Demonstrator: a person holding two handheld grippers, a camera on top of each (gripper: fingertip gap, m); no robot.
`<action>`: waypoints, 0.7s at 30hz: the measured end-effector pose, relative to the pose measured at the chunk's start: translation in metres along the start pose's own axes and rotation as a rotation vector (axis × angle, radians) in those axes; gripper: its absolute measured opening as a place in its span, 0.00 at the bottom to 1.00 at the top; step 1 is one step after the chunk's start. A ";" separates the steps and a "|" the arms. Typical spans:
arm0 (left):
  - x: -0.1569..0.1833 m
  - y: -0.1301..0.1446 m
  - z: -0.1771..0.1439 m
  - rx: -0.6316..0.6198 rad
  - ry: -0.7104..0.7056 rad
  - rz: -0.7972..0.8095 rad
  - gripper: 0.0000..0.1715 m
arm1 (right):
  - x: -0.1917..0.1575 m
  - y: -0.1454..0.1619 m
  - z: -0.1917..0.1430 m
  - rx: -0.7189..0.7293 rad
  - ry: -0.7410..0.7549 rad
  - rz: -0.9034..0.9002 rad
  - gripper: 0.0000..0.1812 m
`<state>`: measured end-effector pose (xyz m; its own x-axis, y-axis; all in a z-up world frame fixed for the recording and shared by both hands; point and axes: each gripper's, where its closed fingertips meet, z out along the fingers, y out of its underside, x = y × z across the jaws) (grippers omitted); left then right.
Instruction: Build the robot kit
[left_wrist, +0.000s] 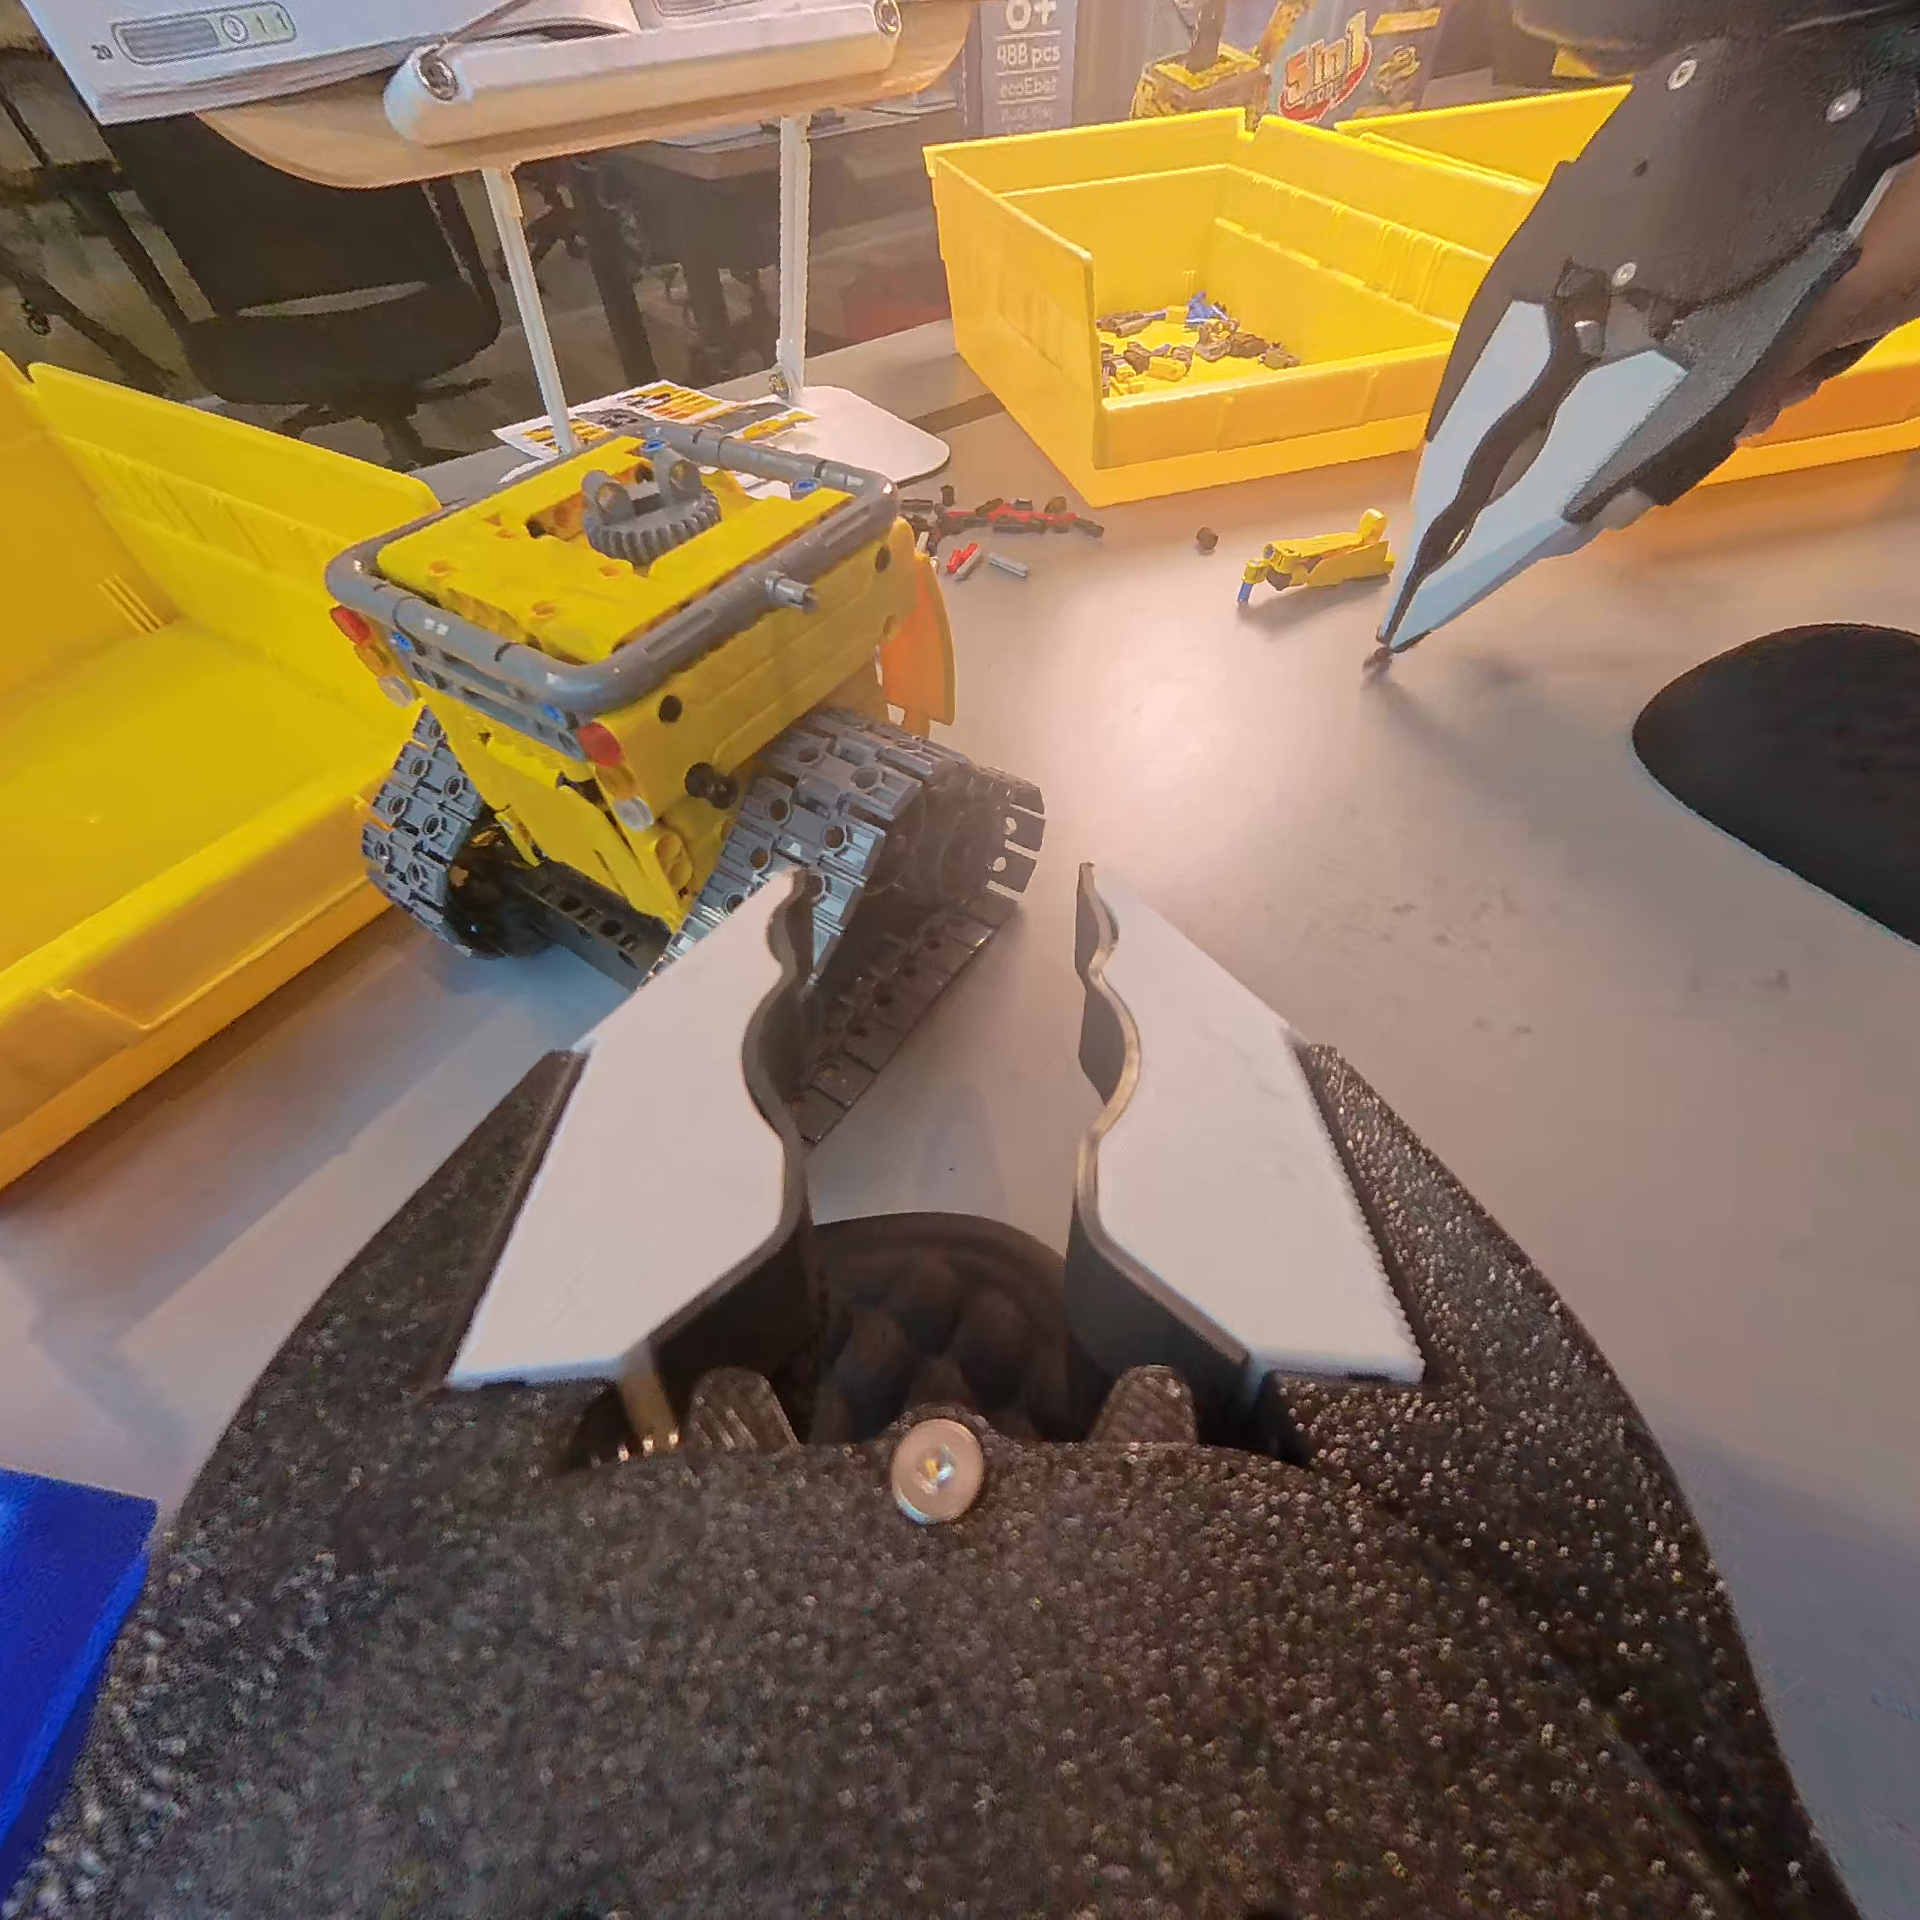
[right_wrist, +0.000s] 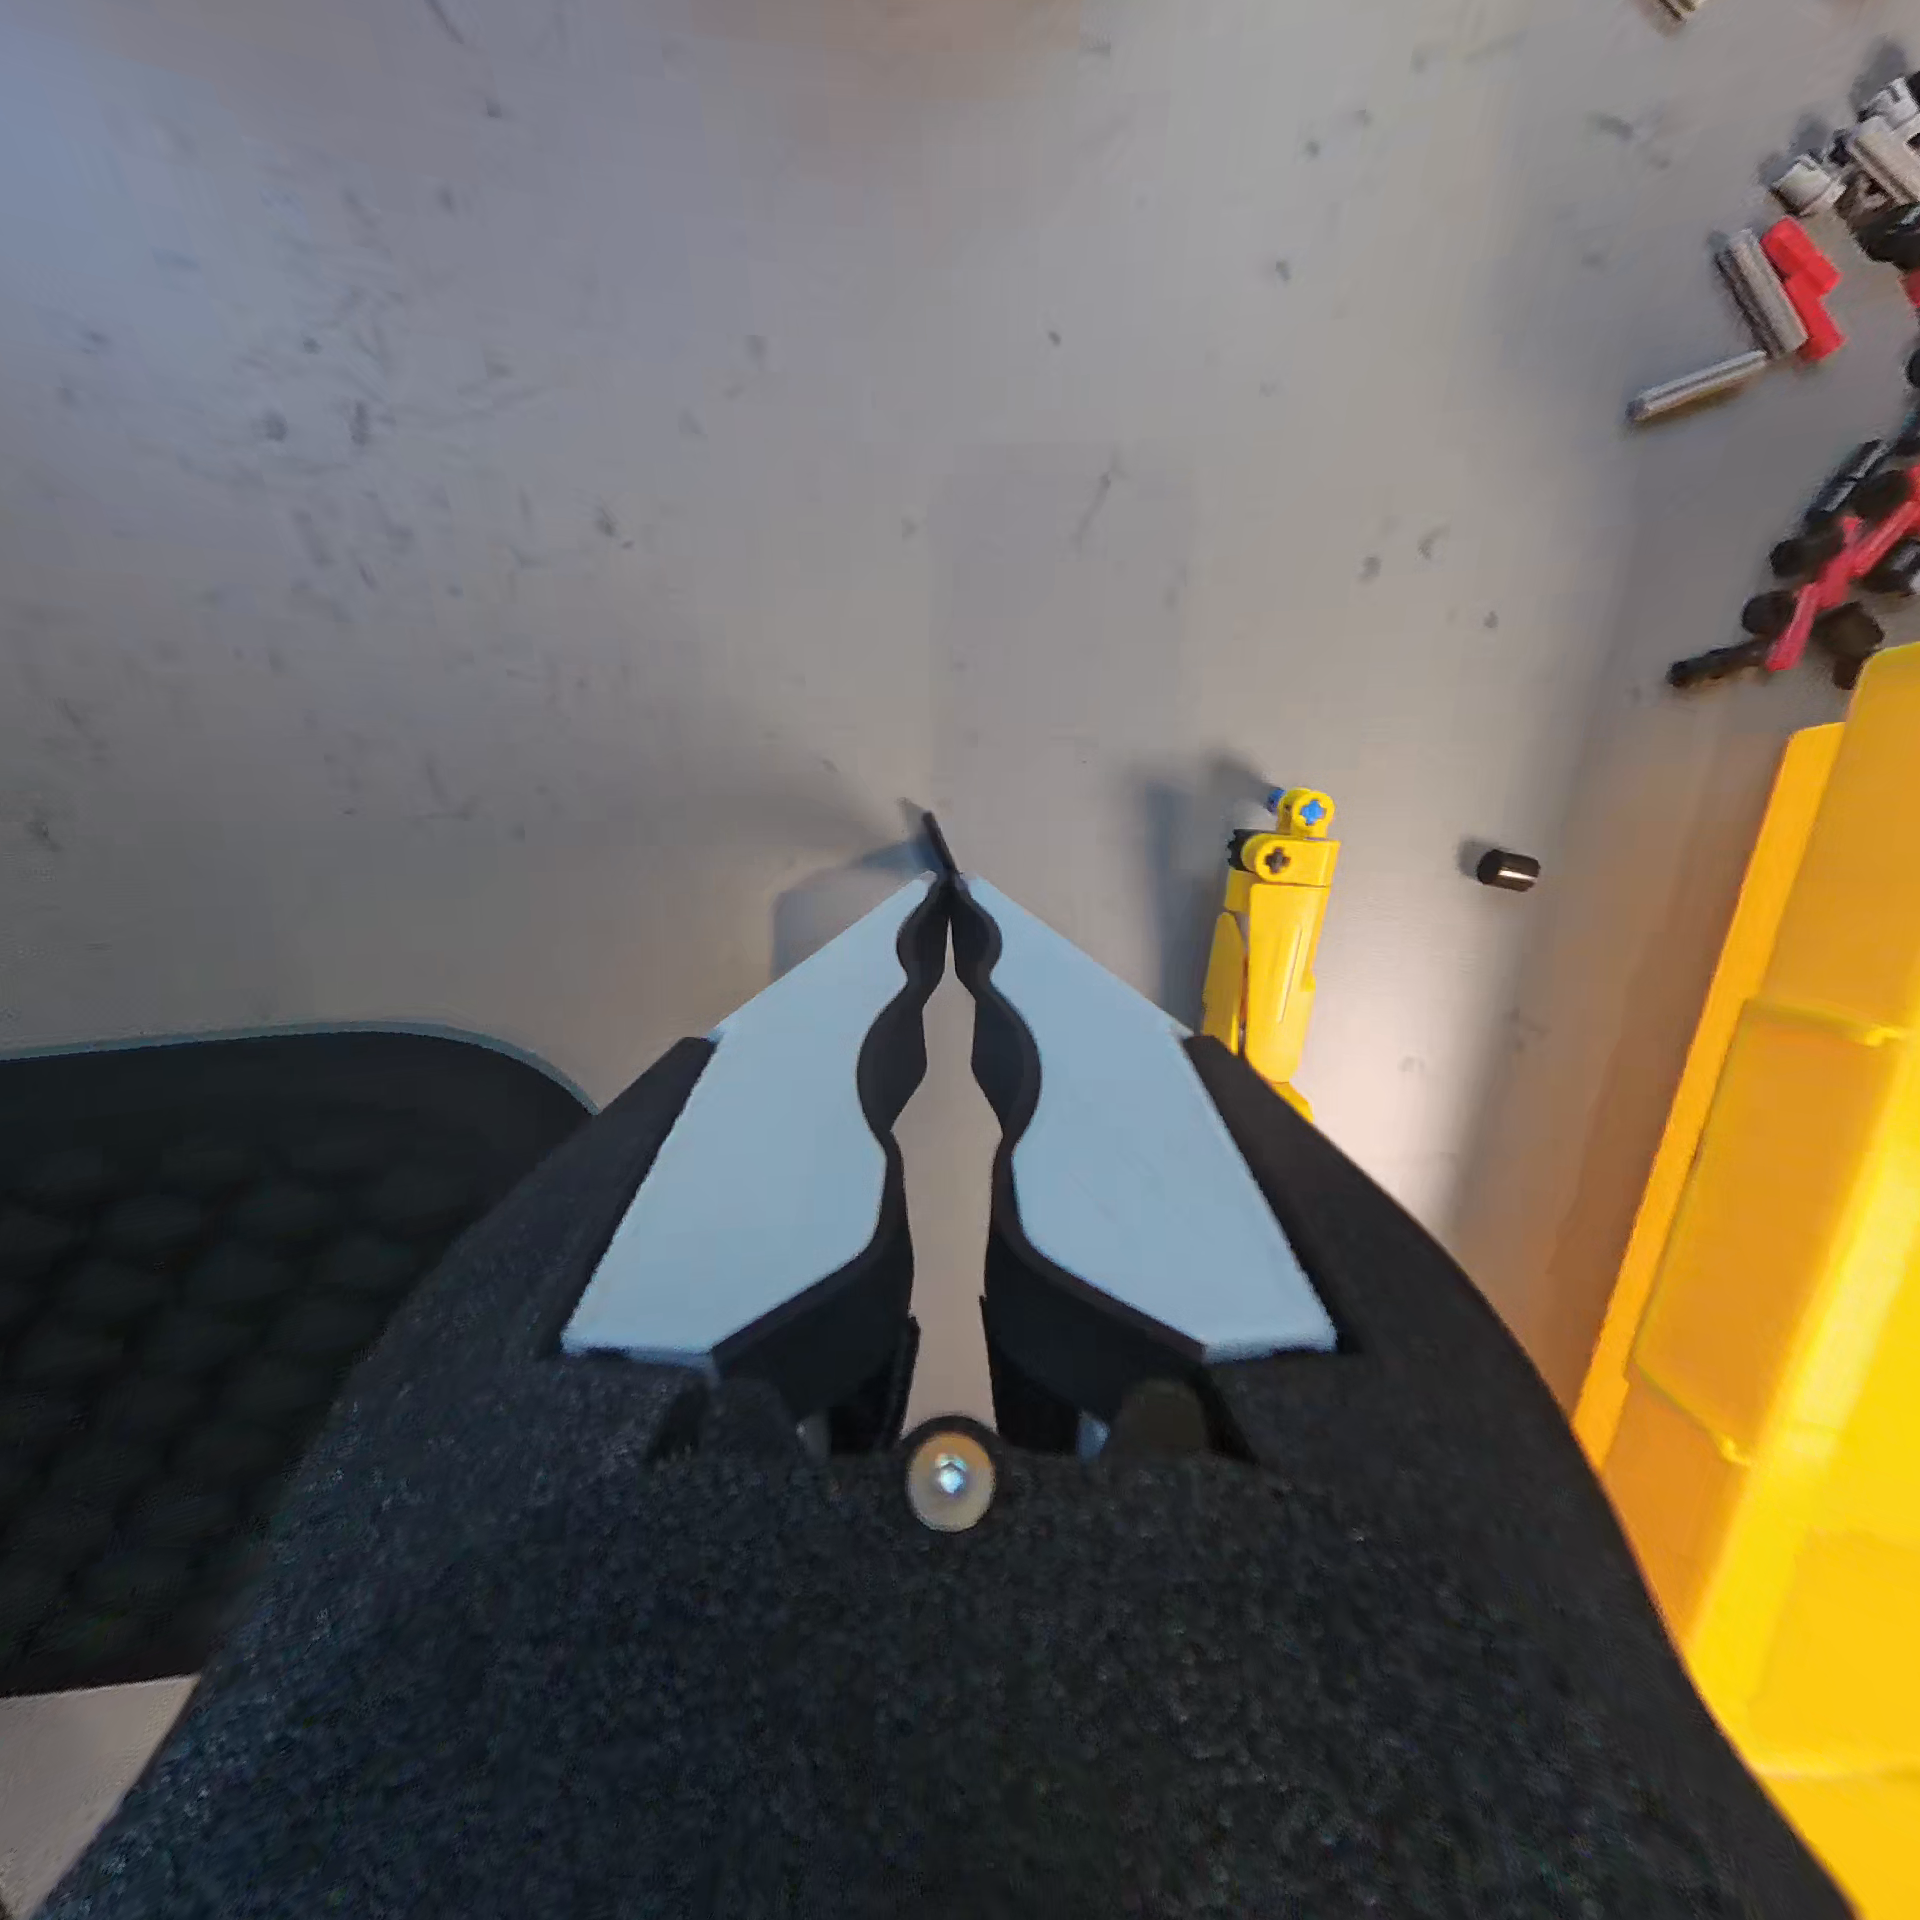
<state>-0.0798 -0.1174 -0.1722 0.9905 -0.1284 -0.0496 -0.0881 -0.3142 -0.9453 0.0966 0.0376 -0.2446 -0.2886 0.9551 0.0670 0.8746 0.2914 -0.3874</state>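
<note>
Left wrist view: left gripper (left_wrist: 940, 894), jaws apart and empty, sits just before the toy vehicle (left_wrist: 644, 686) at centre left. Right gripper (right_wrist: 948, 881), tips pinched on a tiny dark piece (right_wrist: 938, 836), touches the table (right_wrist: 623, 416).

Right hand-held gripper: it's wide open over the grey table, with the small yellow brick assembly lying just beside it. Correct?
Not quite. The right hand-held gripper is shut, not wide open: the right wrist view shows its tips pinched on a thin black piece. The rest holds: it is over the grey table, with the small yellow brick assembly just beside it.
</note>
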 end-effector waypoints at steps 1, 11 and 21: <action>-0.001 0.000 0.000 -0.001 -0.004 -0.001 0.29 | 0.000 0.001 0.001 -0.008 -0.002 -0.005 0.00; -0.003 0.003 0.003 -0.020 0.000 -0.026 0.29 | 0.003 0.002 0.002 0.043 -0.002 0.011 0.03; -0.011 -0.005 -0.003 0.034 -0.024 -0.070 0.30 | 0.006 -0.054 -0.053 0.619 0.049 0.080 0.18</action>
<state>-0.0909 -0.1173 -0.1665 0.9964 -0.0848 0.0097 -0.0153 -0.2893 -0.9571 0.0687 0.0302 -0.1744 -0.2006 0.9783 0.0517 0.5007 0.1477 -0.8529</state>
